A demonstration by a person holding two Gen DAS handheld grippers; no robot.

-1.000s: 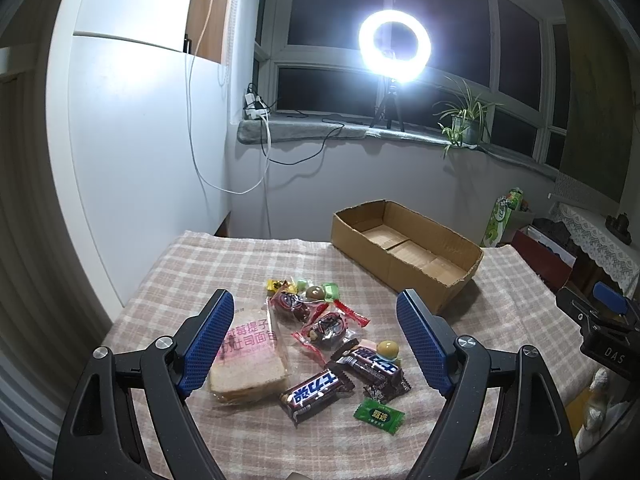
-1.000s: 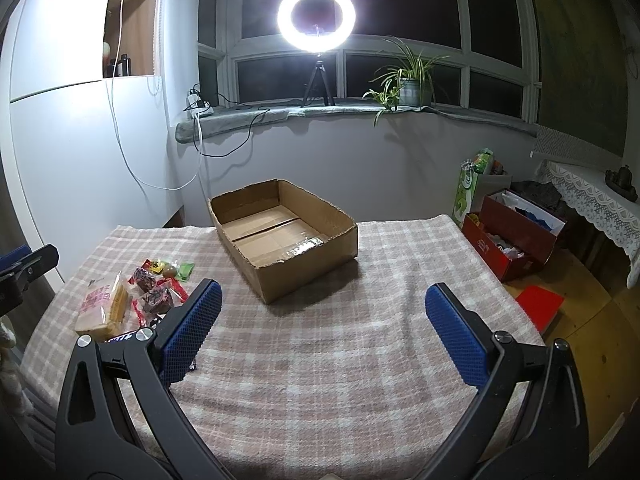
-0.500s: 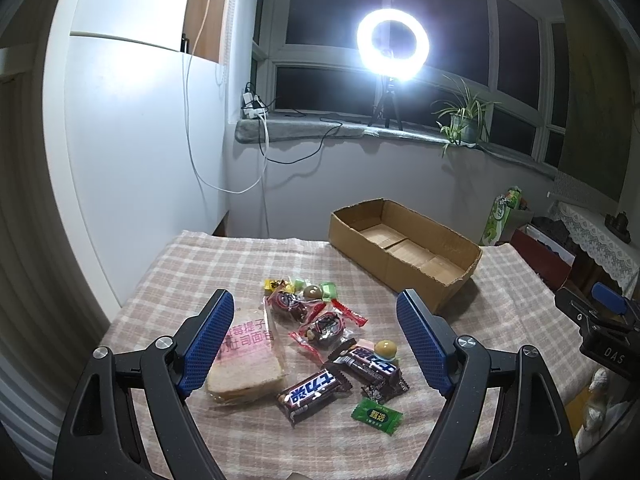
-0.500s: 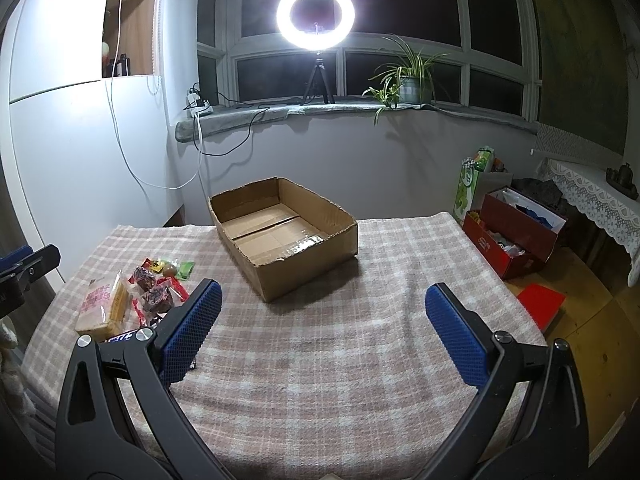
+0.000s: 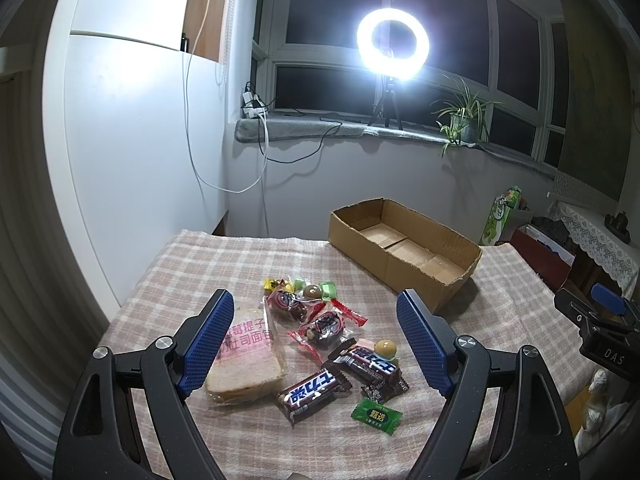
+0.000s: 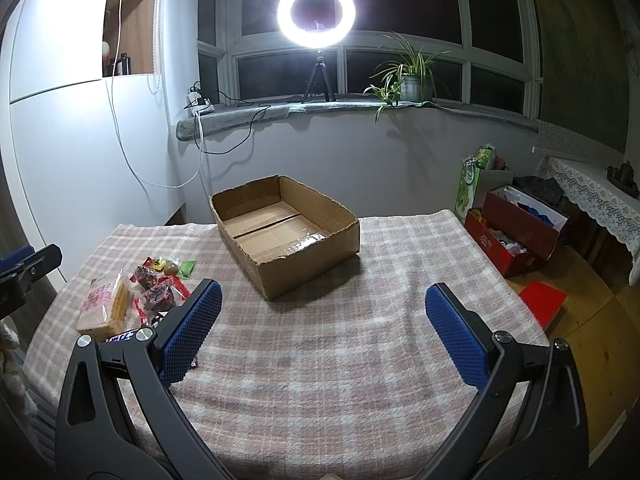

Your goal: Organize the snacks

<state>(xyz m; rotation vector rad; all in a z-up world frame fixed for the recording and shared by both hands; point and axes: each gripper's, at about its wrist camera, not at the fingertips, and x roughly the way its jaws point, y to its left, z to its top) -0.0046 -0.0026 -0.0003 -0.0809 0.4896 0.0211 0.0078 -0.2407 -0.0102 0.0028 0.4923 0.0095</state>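
Observation:
Snacks lie in a loose pile on the checked tablecloth (image 5: pixel 224 264): a wrapped sandwich (image 5: pixel 246 354), two dark chocolate bars (image 5: pixel 314 394) (image 5: pixel 370 368), a green candy (image 5: pixel 376 416), red-wrapped sweets (image 5: pixel 320 330) and small round candies. My left gripper (image 5: pixel 316 344) hovers open over this pile, holding nothing. An empty cardboard box (image 5: pixel 404 246) stands behind the pile to the right. In the right wrist view the box (image 6: pixel 284 232) is straight ahead and the snack pile (image 6: pixel 132 292) is at the left. My right gripper (image 6: pixel 324 334) is open above bare cloth.
A ring light (image 6: pixel 316 10) on a tripod and a potted plant (image 6: pixel 412 76) stand on the windowsill. A red box (image 6: pixel 516 236) and a green bag (image 6: pixel 474 184) sit on the floor to the right. The table's right edge drops to a wooden floor (image 6: pixel 592 328).
The left gripper's view has shifted slightly, so the snacks sit a little higher in frame. The right gripper has hardly moved. Both stay open.

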